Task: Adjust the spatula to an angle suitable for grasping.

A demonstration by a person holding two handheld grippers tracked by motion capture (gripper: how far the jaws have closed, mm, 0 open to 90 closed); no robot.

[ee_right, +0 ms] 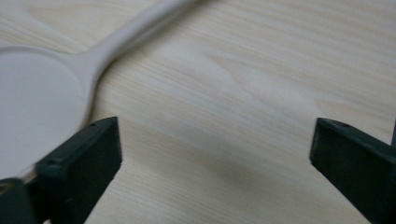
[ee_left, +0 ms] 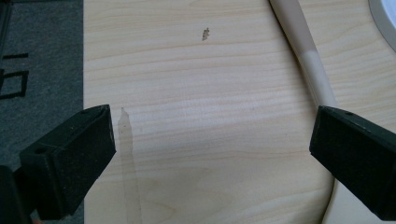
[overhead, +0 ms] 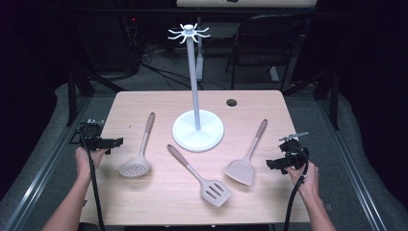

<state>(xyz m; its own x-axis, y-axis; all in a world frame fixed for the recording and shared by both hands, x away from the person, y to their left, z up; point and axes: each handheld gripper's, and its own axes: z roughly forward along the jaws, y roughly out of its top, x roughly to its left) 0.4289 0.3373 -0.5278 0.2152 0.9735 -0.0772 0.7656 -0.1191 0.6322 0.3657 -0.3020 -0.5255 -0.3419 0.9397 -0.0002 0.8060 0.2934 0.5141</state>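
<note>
A white utensil stand (overhead: pixel 197 126) with hooks on top rises from a round base mid-table. Three pale utensils with wooden handles lie around it: a perforated skimmer (overhead: pixel 139 155) at left, a slotted turner (overhead: pixel 202 177) in front, a solid turner (overhead: pixel 248 159) at right. My left gripper (overhead: pixel 117 142) hovers at the table's left edge, open, with bare wood between its jaws and the skimmer's handle (ee_left: pixel 308 56) beside the right jaw. My right gripper (overhead: pixel 270 164) is open just right of the solid turner's blade (ee_right: pixel 37 112), nothing between its jaws.
The wooden table (overhead: pixel 144 207) has a round cable hole (overhead: pixel 231 102) at the back right. A dark chair (overhead: pixel 262 45) and cables stand on the floor behind. Grey floor (ee_left: pixel 37 70) lies beyond the table's left edge.
</note>
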